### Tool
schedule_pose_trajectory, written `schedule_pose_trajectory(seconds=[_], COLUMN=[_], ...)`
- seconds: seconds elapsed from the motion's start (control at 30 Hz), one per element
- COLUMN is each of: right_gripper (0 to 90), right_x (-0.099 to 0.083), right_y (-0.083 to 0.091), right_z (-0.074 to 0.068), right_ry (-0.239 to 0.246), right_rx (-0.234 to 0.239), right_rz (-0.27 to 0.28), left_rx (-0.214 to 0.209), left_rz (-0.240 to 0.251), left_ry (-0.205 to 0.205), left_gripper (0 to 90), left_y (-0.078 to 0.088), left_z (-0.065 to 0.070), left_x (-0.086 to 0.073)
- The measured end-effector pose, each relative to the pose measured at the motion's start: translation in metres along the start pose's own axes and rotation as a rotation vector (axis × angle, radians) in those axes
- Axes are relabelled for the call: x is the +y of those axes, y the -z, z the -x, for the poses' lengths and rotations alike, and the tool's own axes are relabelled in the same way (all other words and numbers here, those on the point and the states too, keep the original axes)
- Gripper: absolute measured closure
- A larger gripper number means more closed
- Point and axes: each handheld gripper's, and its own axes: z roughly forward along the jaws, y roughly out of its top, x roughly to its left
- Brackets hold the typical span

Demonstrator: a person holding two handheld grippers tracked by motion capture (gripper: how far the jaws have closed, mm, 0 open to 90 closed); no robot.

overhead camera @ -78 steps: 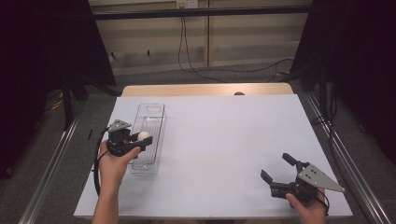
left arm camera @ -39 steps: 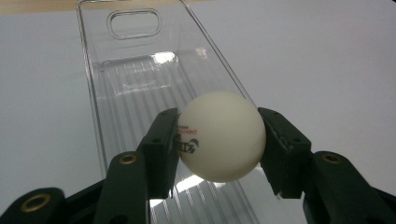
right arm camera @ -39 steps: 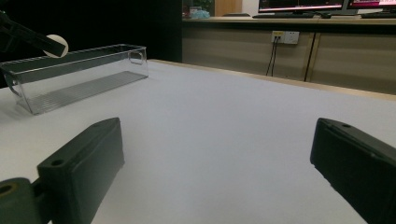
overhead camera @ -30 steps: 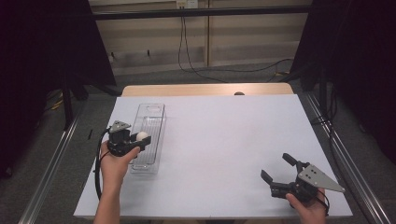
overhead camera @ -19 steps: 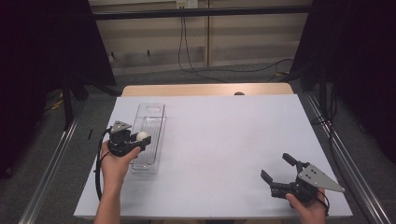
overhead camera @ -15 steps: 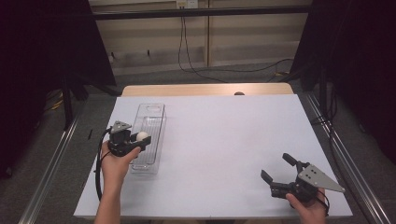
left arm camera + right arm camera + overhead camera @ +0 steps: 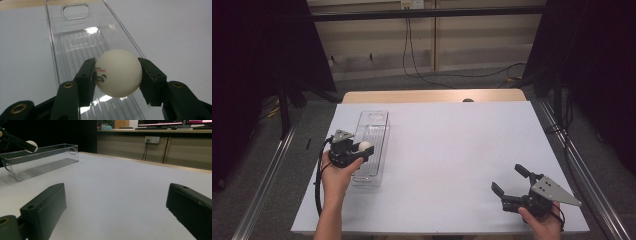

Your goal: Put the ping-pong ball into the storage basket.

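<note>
A long clear plastic bin (image 7: 371,147) near the left edge is the one obstacle standing on the white table (image 7: 452,150). Above its open top hangs the left gripper (image 7: 116,75), jaws clamped on a white ping-pong ball (image 7: 118,72) (blocking that end of the trough). From the bin to the right gripper (image 7: 512,185), whose jaws stand wide apart at the near right corner, the tabletop lies open.
</note>
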Motion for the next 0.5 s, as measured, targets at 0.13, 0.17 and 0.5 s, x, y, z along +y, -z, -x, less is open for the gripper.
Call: schedule_pose_trajectory(seconds=[0.13,0.17,0.5], right_gripper=[2.3,2.3,2.4], right_x=[-0.0001,0.0000,0.0001], right_y=[0.0000,-0.0003,0.0003], right_z=[-0.0001,-0.0004,0.0001], right_ry=[0.003,-0.001,0.004], right_rx=[0.003,0.002,0.003], right_rz=[-0.002,0.000,-0.003], left_rx=[0.001,0.003,0.016], left_rz=[-0.001,-0.004,-0.002], left_ry=[-0.003,-0.009,-0.018], left_gripper=[50.9,50.9,49.7], left_y=[-0.0004,-0.0004,-0.0010], left_z=[0.0002,0.0000,-0.0004], left_x=[-0.0002,-0.0002,-0.0010])
